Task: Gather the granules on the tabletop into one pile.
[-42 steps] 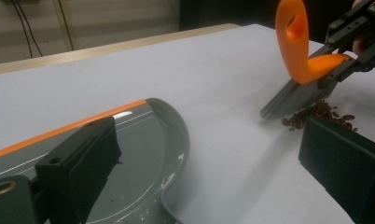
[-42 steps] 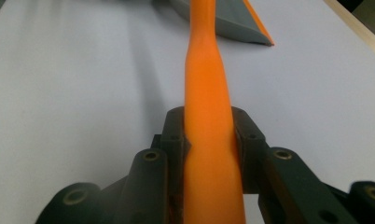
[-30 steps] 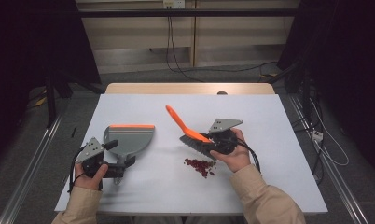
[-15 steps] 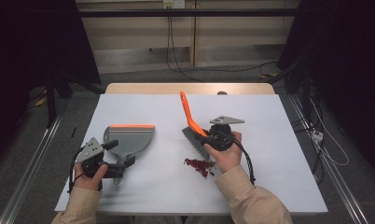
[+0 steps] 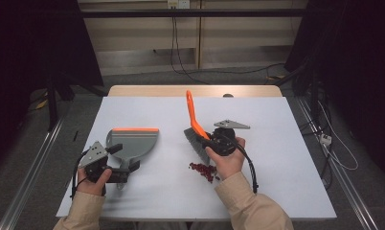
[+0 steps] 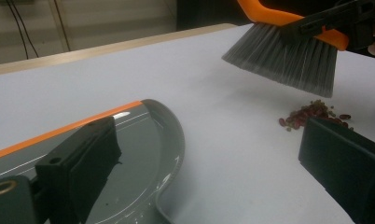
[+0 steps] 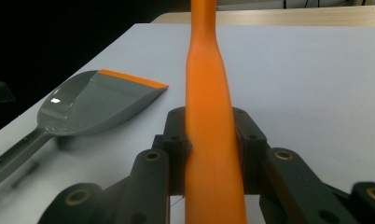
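1. Clearly, the right gripper (image 5: 210,142) is clamped on the brush (image 5: 196,136), its orange handle squeezed between the jaws, bristles raised above the beans (image 5: 203,170).
2. Its partner, the left gripper (image 5: 128,167), stands wide open beside the dustpan's (image 5: 133,142) handle, gripping nothing.
3. Beans lie in a small heap near the table's (image 5: 277,158) middle, toward the front edge, well apart from the dustpan.
4. Likely risk: with the pan unheld, a sweep could push it away or scatter beans off the front edge.
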{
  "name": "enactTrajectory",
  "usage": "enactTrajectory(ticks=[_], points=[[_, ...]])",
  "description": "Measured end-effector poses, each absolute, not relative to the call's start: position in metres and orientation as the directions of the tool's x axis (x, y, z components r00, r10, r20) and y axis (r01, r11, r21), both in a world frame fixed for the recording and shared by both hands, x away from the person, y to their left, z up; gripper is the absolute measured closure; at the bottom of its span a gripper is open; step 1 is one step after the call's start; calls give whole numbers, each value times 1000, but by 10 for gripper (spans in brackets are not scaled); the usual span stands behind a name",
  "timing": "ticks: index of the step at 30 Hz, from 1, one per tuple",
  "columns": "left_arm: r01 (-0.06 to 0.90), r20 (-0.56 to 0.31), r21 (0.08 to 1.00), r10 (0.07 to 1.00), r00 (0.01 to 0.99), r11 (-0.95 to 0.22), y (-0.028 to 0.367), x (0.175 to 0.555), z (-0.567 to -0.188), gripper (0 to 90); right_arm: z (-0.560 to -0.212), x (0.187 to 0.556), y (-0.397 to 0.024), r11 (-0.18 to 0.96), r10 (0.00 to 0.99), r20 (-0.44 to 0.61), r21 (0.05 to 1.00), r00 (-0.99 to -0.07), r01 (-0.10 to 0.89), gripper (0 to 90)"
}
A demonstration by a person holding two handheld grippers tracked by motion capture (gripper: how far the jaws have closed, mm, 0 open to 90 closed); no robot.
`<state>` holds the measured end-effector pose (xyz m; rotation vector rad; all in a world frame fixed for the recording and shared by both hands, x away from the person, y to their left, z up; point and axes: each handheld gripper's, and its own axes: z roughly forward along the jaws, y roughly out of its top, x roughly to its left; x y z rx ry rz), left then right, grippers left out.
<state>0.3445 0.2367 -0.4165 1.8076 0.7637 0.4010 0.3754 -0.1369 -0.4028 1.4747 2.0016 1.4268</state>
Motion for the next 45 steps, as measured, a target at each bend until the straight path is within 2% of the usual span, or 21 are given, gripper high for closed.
enactTrajectory(ticks=[11, 21, 24, 27, 33, 45], points=[[305, -86, 927, 669, 738, -217, 238, 344, -416, 47, -408, 376, -108, -30, 817, 355, 813, -455, 582, 713], [305, -86, 927, 670, 738, -217, 237, 345, -417, 47, -427, 378, -78, -125, 799, 453, 768, -395, 628, 713], [300, -80, 928, 668, 740, -222, 238, 345, -416, 48, -435, 381, -73, -119, 813, 446, 757, -374, 643, 713], [302, -82, 928, 671, 737, -218, 239, 345, -416, 47, -441, 383, -77, -107, 842, 420, 746, -339, 657, 713], [305, -85, 928, 673, 735, -215, 238, 345, -417, 47, -442, 382, -95, -139, 856, 433, 718, -281, 682, 712], [298, -78, 929, 671, 738, -220, 237, 344, -415, 47, -440, 374, -116, -158, 876, 421, 708, -233, 688, 712]])
